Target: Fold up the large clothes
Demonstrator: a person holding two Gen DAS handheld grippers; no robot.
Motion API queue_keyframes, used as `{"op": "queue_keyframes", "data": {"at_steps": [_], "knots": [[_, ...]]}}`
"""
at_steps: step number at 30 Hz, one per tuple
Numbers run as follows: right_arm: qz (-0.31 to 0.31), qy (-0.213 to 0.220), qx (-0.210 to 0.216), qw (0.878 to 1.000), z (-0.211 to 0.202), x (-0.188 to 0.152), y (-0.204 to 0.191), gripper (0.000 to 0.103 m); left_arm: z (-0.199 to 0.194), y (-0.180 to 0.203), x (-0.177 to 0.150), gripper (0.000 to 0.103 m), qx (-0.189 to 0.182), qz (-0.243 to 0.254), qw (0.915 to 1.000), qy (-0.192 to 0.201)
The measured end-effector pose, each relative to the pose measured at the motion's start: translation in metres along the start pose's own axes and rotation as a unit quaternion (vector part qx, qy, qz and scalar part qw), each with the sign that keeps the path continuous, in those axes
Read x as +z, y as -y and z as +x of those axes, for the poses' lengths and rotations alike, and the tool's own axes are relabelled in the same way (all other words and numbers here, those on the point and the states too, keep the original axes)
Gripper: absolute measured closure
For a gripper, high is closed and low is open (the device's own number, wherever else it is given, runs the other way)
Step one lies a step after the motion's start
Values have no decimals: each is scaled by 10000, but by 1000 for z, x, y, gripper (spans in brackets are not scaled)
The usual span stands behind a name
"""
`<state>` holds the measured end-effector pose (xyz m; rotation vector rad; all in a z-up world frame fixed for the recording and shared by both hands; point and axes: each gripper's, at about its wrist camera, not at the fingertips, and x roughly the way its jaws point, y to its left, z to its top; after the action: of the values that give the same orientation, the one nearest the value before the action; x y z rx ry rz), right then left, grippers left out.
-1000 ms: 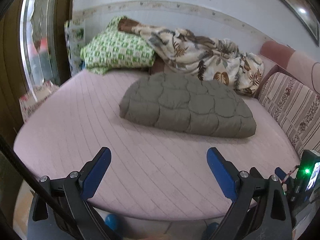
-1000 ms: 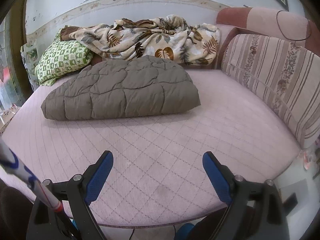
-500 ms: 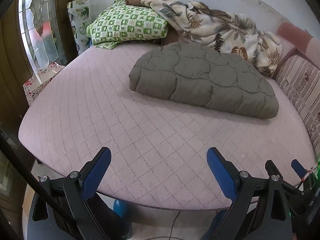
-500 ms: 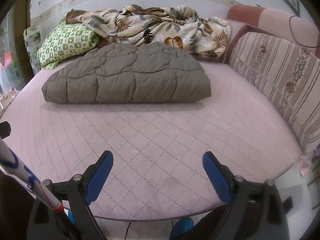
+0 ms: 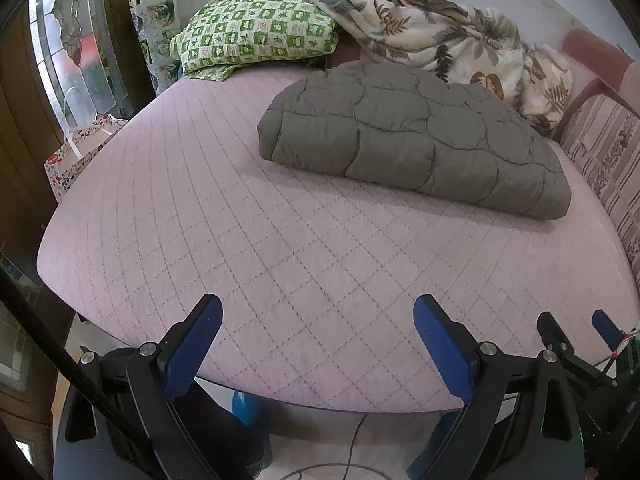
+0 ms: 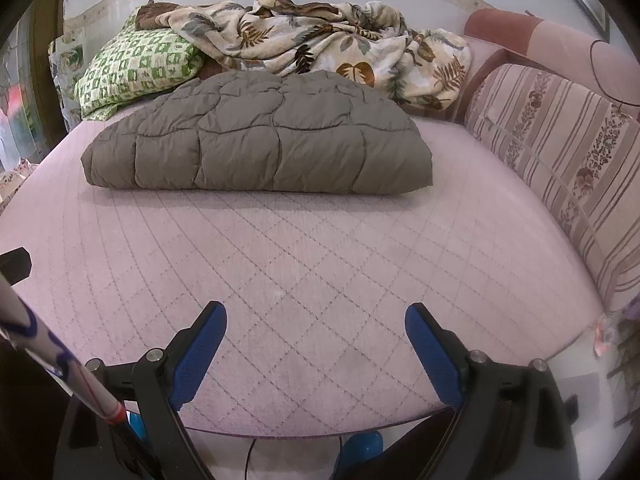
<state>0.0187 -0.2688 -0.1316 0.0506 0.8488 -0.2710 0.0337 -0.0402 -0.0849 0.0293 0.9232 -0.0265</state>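
Grey-brown and puffy, the quilted coat (image 6: 256, 136) is seen lying folded into a thick bundle on the far half of the bed (image 6: 320, 264), its straight edge turned toward the near side. The same coat (image 5: 416, 140) is seen from the left wrist camera stretching from the middle of the bed toward the right. Behind it, against the wall, a leaf-printed blanket (image 6: 328, 44) is heaped, and a green checked pillow (image 6: 136, 68) is propped at the far left, touching the blanket. A striped cushion (image 6: 568, 176) is set along the right side of the bed. The pink quilted cover between the coat and the near edge is left bare. The left gripper (image 5: 318, 344) is held over the near edge of the bed with its blue fingers (image 5: 196, 344) spread wide and nothing between them. The right gripper (image 6: 316, 348) is likewise held over the near edge, fingers (image 6: 432, 352) released and well apart from the coat.
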Motion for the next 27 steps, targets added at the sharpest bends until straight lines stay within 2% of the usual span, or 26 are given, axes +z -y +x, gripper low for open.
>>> {"op": "queue_keyframes", "data": {"at_steps": [10, 27], "knots": [[48, -174, -119, 9998, 8, -4, -1, 10, 9, 1, -7, 7, -83, 62, 9998, -177], [88, -160, -192, 9996, 6, -2, -4, 10, 19, -3, -12, 7, -90, 56, 9994, -317]]}}
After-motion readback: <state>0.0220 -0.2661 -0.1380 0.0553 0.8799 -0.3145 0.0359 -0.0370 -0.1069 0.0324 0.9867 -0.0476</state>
